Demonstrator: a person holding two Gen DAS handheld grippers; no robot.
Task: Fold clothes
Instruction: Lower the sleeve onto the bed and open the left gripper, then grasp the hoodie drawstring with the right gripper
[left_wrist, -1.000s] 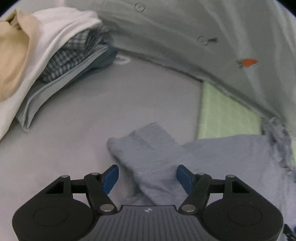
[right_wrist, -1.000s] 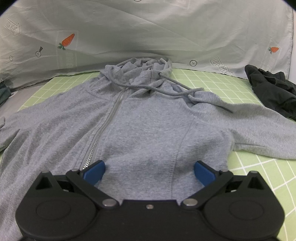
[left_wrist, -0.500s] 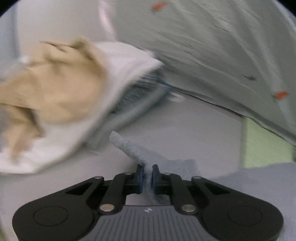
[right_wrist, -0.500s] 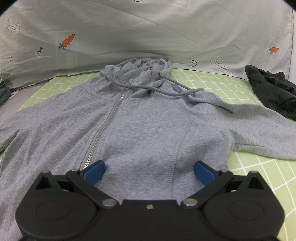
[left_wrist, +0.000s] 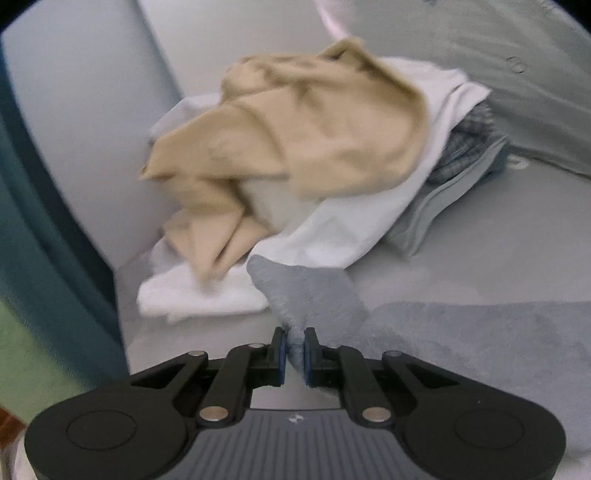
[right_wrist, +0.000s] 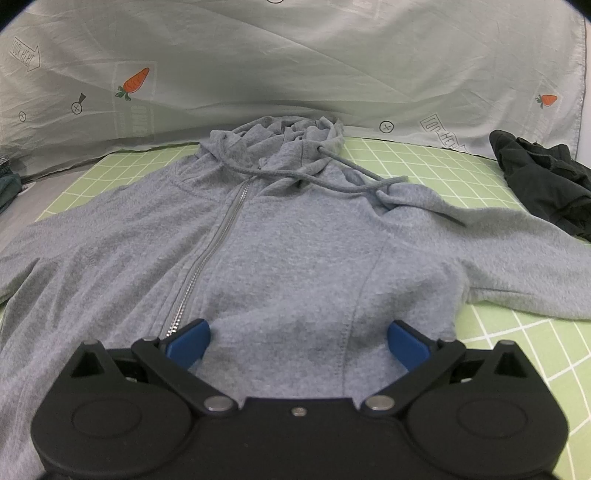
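One grey hoodie (right_wrist: 280, 258) laid flat on green grid mat (right_wrist: 424, 158), zipper up, long axis running hood-far to hem-near. Left gripper (left_wrist: 294, 354) clamped tight on sleeve cuff (left_wrist: 306, 291), beside clothes pile (left_wrist: 303, 147). Right gripper (right_wrist: 297, 341) spread wide over hem, gripping nothing

Green grid mat (right_wrist: 424, 162): grey hoodie (right_wrist: 280, 258) flat, black garment (right_wrist: 543, 184) beside.
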